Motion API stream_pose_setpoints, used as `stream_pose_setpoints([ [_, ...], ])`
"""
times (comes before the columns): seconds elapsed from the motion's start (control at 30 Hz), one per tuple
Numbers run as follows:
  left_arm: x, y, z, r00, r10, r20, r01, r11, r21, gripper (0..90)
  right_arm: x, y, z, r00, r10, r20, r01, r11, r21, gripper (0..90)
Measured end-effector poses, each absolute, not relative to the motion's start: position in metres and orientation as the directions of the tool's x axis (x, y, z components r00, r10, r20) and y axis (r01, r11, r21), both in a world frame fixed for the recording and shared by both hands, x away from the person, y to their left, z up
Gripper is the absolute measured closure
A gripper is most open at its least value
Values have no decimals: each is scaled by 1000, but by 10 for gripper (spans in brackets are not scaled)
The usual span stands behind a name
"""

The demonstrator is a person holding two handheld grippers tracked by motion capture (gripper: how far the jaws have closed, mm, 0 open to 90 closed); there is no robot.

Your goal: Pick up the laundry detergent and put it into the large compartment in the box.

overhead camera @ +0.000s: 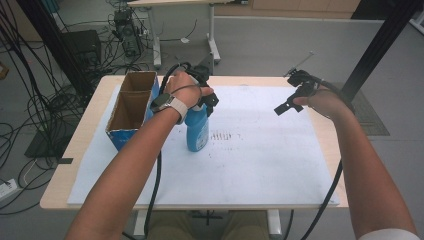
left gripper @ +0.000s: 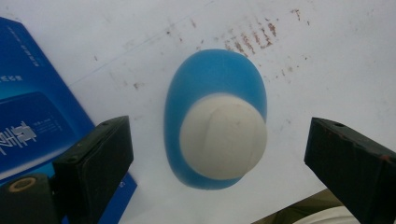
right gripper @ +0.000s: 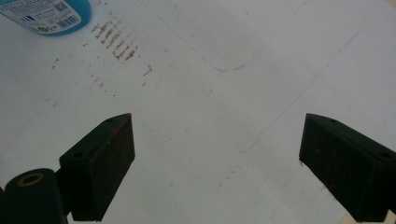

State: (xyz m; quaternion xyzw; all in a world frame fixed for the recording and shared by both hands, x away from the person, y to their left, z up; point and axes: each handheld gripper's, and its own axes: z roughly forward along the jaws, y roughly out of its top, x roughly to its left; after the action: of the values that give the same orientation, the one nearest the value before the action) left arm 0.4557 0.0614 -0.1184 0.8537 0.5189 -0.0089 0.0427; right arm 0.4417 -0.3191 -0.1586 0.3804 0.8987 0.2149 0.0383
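Bottle: a blue plastic bottle with a rounded white cap point(left gripper: 219, 135) stands upright on the white sheet, just beside the cardboard box; in the high view its blue body point(overhead camera: 196, 131) shows below the left hand.
Left gripper: the left gripper point(left gripper: 217, 158) hangs directly over the bottle and looks down on its cap; the two black jaws stand wide apart, one on each side of the cap, and neither touches it.
Left hand: the left hand point(overhead camera: 182, 91), with a watch on the wrist, holds that gripper above the bottle.
Right gripper: the right gripper point(right gripper: 217, 165) is raised over the bare right part of the sheet, well apart from the bottle; its jaws are spread wide with nothing between them.
Box: an open brown cardboard box with blue printed sides point(overhead camera: 131, 107) sits at the left edge of the sheet.
Surface: a white paper sheet point(overhead camera: 260, 160) marked with brownish scuffs covers a light wooden table point(overhead camera: 65, 170).
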Motion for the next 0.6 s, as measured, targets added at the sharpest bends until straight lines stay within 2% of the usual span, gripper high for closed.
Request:
stream_pose_setpoints([
  [0.6,458,56,-129,448,893,-48,894,-446,47,90,440,-324,-159,-701,706,99,673,610,418,105],
])
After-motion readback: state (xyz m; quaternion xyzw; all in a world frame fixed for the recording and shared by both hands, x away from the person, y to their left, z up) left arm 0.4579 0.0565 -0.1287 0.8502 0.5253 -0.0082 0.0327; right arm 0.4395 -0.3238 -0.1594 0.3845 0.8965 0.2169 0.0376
